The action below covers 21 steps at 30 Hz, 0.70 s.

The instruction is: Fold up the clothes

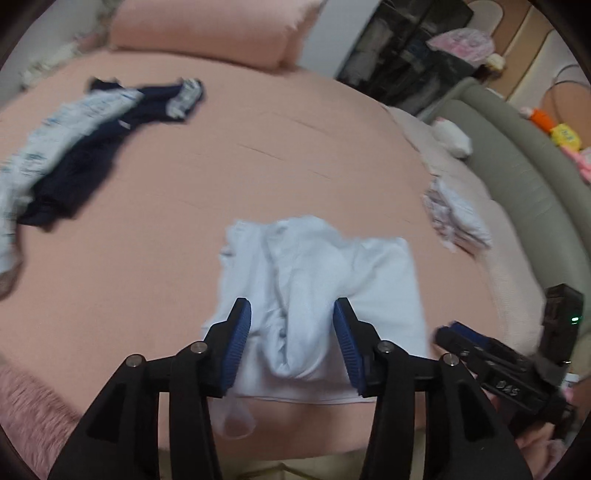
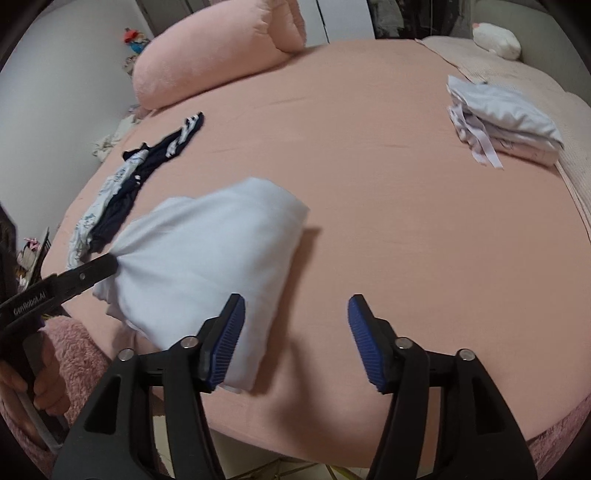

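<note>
Pale-blue garment (image 1: 317, 295) lies part-folded at the bed's (image 1: 258, 166) near edge; your left hand-held gripper (image 1: 292, 325) straddles a bunched ridge unclamped, your right hand-held gripper (image 2: 295, 332) is released beside it, so next flatten and fold across.

Both cameras sit just behind their own jaws, angled steeply down onto the pink bed (image 1: 147, 229). The left wrist view hangs close over the pale blue garment (image 1: 317, 280), pillow (image 1: 207, 29) at 11 o'clock. The right wrist view looks from further right, the garment at 9 o'clock. Both share the dark clothes (image 2: 122, 199), folded pile (image 2: 506, 122) and pillow.
</note>
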Available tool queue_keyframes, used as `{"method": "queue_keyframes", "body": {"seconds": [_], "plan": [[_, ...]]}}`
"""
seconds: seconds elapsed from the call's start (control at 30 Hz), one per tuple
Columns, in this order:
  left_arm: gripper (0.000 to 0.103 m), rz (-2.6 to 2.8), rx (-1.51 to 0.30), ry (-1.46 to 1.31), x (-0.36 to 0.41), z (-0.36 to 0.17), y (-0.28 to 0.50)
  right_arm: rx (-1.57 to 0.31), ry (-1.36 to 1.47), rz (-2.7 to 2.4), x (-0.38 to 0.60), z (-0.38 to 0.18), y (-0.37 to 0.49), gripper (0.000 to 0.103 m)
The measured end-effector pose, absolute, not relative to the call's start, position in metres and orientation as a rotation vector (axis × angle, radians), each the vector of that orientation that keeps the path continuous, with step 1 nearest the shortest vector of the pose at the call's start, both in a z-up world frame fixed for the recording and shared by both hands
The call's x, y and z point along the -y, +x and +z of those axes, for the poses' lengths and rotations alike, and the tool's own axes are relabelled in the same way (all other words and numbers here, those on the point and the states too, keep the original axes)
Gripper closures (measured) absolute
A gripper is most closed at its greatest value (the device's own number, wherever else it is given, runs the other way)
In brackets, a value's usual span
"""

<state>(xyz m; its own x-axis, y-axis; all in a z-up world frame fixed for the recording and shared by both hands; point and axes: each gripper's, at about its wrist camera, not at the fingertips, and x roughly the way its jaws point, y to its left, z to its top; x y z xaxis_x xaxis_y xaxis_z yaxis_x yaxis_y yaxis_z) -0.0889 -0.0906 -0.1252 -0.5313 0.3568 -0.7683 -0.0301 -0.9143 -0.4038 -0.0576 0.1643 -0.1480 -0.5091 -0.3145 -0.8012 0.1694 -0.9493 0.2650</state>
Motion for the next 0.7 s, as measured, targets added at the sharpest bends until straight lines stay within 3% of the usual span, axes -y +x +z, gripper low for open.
{"method": "queue_keyframes", "body": {"seconds": [0.2, 0.23, 0.27, 0.4, 0.53, 0.63, 0.67, 0.7], "plan": [[0.056, 2.473, 0.377, -1.424, 0.065, -0.147, -0.1, 0.225, 1.394, -2.489, -0.158, -0.152, -0.057, 0.041], [0.066, 2.51, 0.332, -1.389, 0.061, -0.14, -0.098, 0.221, 1.394, -2.49, -0.159, -0.152, -0.057, 0.041], [0.09, 2.554, 0.272, -1.346, 0.056, -0.132, -0.095, 0.217, 1.394, -2.49, -0.16, -0.152, -0.056, 0.041], [0.091, 2.693, 0.009, -1.155, 0.037, -0.085, -0.075, 0.235, 1.39, -2.496, -0.167, -0.15, -0.056, 0.041], [0.091, 2.802, -0.164, -1.143, 0.039, -0.067, -0.066, 0.245, 1.391, -2.491, -0.168, -0.149, -0.058, 0.041], [0.075, 2.67, -0.127, -1.436, 0.056, -0.114, -0.088, 0.228, 1.408, -2.471, -0.165, -0.154, -0.058, 0.041], [0.064, 2.589, -0.077, -1.561, 0.064, -0.133, -0.096, 0.22, 1.42, -2.464, -0.163, -0.156, -0.059, 0.041], [0.061, 2.547, 0.016, -1.609, 0.076, -0.141, -0.1, 0.211, 1.43, -2.457, -0.161, -0.158, -0.059, 0.041]]}}
